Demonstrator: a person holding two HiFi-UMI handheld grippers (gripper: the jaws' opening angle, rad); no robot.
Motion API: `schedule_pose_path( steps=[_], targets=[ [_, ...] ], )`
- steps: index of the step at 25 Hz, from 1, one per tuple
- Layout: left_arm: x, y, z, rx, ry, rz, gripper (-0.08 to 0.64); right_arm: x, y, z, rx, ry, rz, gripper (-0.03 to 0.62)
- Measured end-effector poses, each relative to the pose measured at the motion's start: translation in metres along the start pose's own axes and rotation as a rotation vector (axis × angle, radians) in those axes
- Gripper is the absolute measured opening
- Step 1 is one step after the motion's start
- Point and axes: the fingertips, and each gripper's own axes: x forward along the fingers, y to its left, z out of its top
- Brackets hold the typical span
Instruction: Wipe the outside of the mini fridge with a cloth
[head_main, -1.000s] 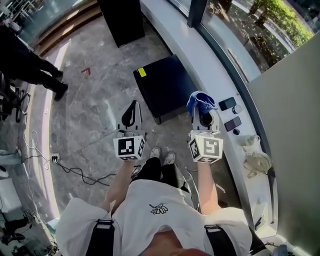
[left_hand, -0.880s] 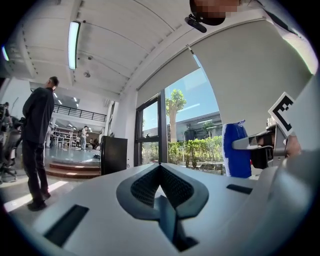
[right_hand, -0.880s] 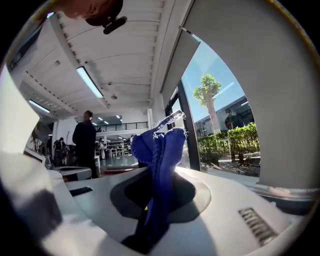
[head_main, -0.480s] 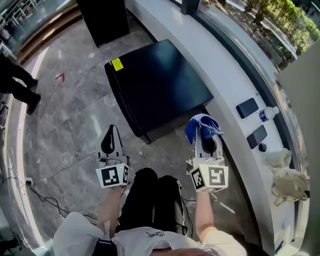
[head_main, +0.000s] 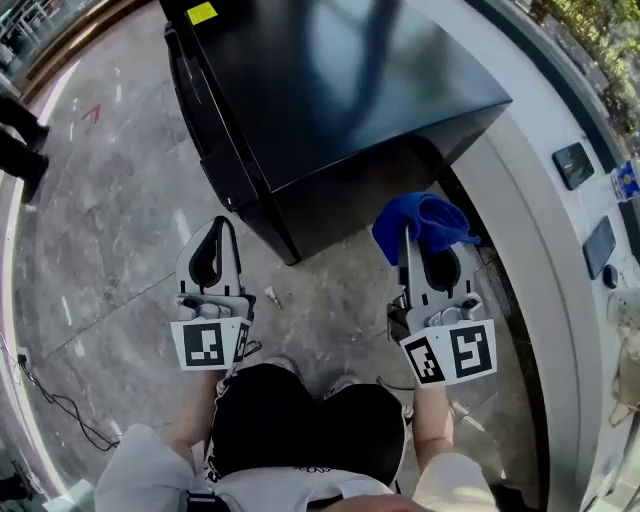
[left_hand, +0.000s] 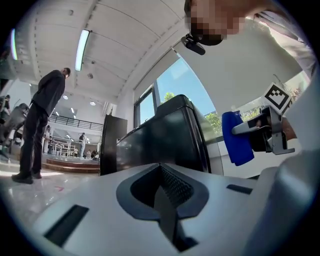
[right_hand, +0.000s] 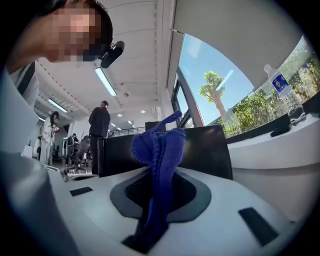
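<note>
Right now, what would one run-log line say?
left gripper: shut, empty | right gripper: shut on blue cloth | mini fridge: close ahead

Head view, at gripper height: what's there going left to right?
left gripper → right gripper shut on the blue cloth → white ledge → dark phone

My left tongs (head_main: 216, 234) are closed on nothing; my right tongs (head_main: 416, 243) pinch the cloth (head_main: 428, 216); both point forward, side by side.
</note>
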Motion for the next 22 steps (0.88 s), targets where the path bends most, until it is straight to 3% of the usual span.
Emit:
schedule_pose_path(
  steps=[5, 10, 17, 22],
  targets=[
    [-0.001, -0.013, -0.023, -0.064, 0.021, -0.049, 0.005, 0.005, 0.027, -0.017, 0.037, 0.018, 0.119, 0.075],
    [0.002, -0.034, -0.034, -0.090, 0.008, -0.078, 0.005, 0.014, 0.063, -0.004, 0.051, -0.018, 0.209, 0.075],
    [-0.005, -0.035, -0.037, -0.134, 0.009, -0.057, 0.005, 0.033, 0.144, 0.018, -0.026, -0.039, 0.363, 0.075],
    [-0.012, -0.031, -0.037, -0.136, 0.022, -0.042, 0.005, 0.042, 0.158, 0.018, -0.124, -0.012, 0.355, 0.075]
  ],
)
